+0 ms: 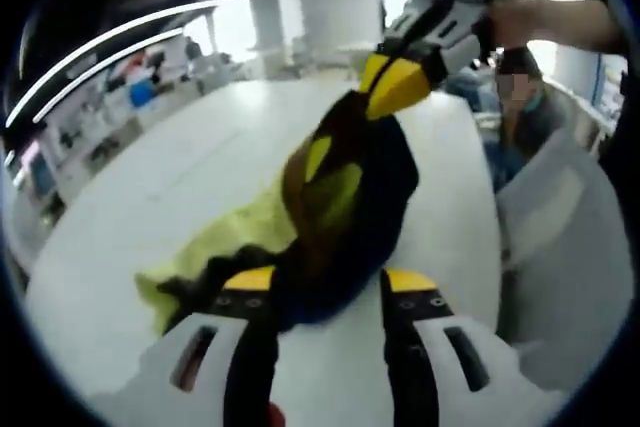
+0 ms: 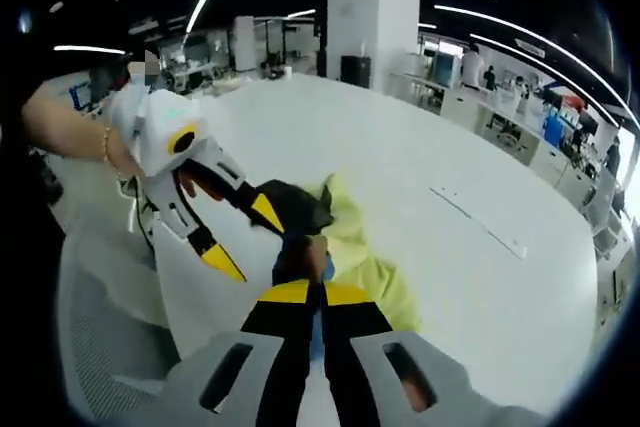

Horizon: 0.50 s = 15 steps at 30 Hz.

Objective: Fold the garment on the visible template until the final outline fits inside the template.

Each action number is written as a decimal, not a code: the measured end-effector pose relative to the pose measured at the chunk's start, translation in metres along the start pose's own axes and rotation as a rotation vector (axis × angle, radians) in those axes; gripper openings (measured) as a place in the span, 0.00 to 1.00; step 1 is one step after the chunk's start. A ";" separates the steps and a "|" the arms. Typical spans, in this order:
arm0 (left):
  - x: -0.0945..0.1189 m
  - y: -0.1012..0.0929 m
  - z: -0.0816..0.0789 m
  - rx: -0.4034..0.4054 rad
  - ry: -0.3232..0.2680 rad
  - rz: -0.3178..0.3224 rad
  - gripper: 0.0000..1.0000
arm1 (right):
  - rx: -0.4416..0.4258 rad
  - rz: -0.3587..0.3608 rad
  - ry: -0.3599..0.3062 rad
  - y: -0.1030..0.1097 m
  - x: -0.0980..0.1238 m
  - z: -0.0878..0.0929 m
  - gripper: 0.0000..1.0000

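Observation:
A dark navy and brown garment (image 1: 350, 197) with yellow patches hangs bunched above the white table (image 1: 200, 177). Its top end is pinched in my right gripper (image 1: 395, 82), which comes in from the upper right. My left gripper (image 1: 330, 282) stands open, its jaws wide apart with the garment's lower bulk between them. In the right gripper view my right gripper (image 2: 315, 292) is shut on blue-dark cloth (image 2: 300, 257). My left gripper (image 2: 245, 237) reaches in from the left, its upper jaw against the dark garment (image 2: 295, 202). Yellow-green cloth (image 2: 365, 257) lies under it on the table (image 2: 450, 147).
A pale mesh chair (image 1: 560, 237) stands at the table's edge, also in the right gripper view as the chair (image 2: 100, 317). A person (image 1: 525, 107) sits beyond it. Thin lines (image 2: 480, 217) are marked on the table. Desks and shelves fill the room behind.

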State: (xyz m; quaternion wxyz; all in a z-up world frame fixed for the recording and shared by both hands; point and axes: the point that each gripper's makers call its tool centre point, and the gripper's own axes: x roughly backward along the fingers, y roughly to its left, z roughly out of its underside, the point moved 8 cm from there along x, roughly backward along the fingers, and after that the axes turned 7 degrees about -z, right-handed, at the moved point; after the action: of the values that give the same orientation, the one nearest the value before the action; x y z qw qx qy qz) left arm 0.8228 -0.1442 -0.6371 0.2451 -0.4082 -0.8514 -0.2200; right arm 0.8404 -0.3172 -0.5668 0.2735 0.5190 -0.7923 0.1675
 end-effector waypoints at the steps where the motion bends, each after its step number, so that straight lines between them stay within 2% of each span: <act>1: -0.001 0.000 0.000 -0.006 0.000 -0.002 0.35 | 0.003 -0.002 -0.002 0.000 0.001 -0.003 0.03; 7: -0.011 0.004 0.003 -0.076 -0.016 -0.030 0.32 | 0.017 -0.012 -0.013 0.001 0.001 -0.010 0.03; 11: -0.018 0.005 0.007 -0.185 0.010 -0.042 0.29 | 0.015 -0.014 -0.016 0.002 0.002 -0.011 0.03; 15: -0.025 0.006 0.008 -0.244 0.017 -0.070 0.15 | 0.009 -0.010 -0.017 0.001 0.003 -0.009 0.03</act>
State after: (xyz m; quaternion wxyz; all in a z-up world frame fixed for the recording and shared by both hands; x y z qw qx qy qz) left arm 0.8388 -0.1508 -0.6572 0.1929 -0.4032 -0.8301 -0.3335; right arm 0.8408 -0.3137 -0.5576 0.2651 0.5258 -0.7911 0.1654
